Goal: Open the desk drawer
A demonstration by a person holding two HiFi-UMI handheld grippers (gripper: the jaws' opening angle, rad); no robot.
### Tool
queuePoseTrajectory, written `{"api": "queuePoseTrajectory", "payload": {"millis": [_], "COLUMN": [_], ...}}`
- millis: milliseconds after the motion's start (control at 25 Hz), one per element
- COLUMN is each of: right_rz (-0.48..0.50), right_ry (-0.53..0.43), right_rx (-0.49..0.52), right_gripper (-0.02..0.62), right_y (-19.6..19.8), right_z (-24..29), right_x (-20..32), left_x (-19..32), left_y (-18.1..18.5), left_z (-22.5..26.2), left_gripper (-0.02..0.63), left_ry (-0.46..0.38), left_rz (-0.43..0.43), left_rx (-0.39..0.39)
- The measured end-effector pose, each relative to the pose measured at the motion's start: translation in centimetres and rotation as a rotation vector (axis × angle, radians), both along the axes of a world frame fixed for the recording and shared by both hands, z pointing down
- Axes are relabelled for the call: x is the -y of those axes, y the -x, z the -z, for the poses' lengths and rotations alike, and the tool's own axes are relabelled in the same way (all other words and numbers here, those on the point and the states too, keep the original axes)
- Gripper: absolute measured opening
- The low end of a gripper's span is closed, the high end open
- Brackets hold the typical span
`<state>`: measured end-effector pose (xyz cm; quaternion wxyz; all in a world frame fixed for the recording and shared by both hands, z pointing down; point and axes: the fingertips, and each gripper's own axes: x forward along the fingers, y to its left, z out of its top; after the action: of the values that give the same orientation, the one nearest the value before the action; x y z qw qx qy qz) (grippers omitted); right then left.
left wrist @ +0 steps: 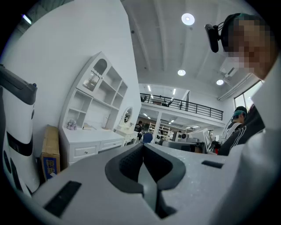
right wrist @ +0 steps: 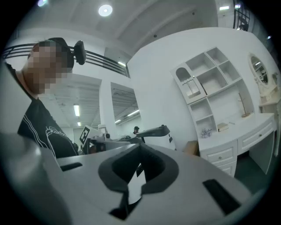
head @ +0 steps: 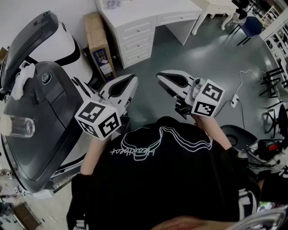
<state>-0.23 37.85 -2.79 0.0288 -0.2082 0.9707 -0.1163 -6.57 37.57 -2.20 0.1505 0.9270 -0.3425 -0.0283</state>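
A white desk (head: 148, 13) stands far ahead against the wall. Its stack of drawers (head: 135, 38) is closed. It also shows small in the left gripper view as the desk (left wrist: 94, 143), and at the right of the right gripper view as the desk (right wrist: 246, 134). My left gripper (head: 133, 80) and right gripper (head: 160, 77) are held level in front of the person's chest, well short of the desk. The left gripper (left wrist: 143, 148) is shut with nothing between its jaws. The right gripper (right wrist: 139, 148) is shut and holds nothing.
A tall cardboard box (head: 99, 45) leans left of the desk. A big grey and white machine (head: 45, 103) fills the left side. On the right floor lie a power strip and cable (head: 235, 99), with dark chairs (head: 249, 24) beyond. White shelves (left wrist: 99, 88) rise over the desk.
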Motion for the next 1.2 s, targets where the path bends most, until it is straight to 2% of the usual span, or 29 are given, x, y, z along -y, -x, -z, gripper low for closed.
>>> {"api": "queuePoseTrajectory", "payload": {"millis": [440, 640, 880, 1200], "right_rz": [-0.033, -0.057, -0.048, -0.027], "right_ry": [0.036, 0.072, 0.104, 0.214], "right_rx": [0.012, 0.018, 0.052, 0.04], "right_gripper": [0.003, 0.003, 0.003, 0.003], "right_y": [-1.2, -2.7, -3.8, -5.0], "right_z": [-2.0, -3.1, -4.7, -10.3], "right_x": [0.8, 3.3, 9.7, 23.4], "left_x": [1.1, 3.5, 9.4, 22.9], "left_y": [-0.8, -2.2, -3.2, -3.9], "left_z": [-1.9, -2.5, -4.4, -10.8], "left_gripper": [0.005, 0.005, 0.005, 0.005], "left_ry": [0.03, 0.052, 0.092, 0.249], "left_rz": [-0.012, -0.012, 0.007, 0.07], "left_rx": [0.001, 0.012, 0.037, 0.033]}}
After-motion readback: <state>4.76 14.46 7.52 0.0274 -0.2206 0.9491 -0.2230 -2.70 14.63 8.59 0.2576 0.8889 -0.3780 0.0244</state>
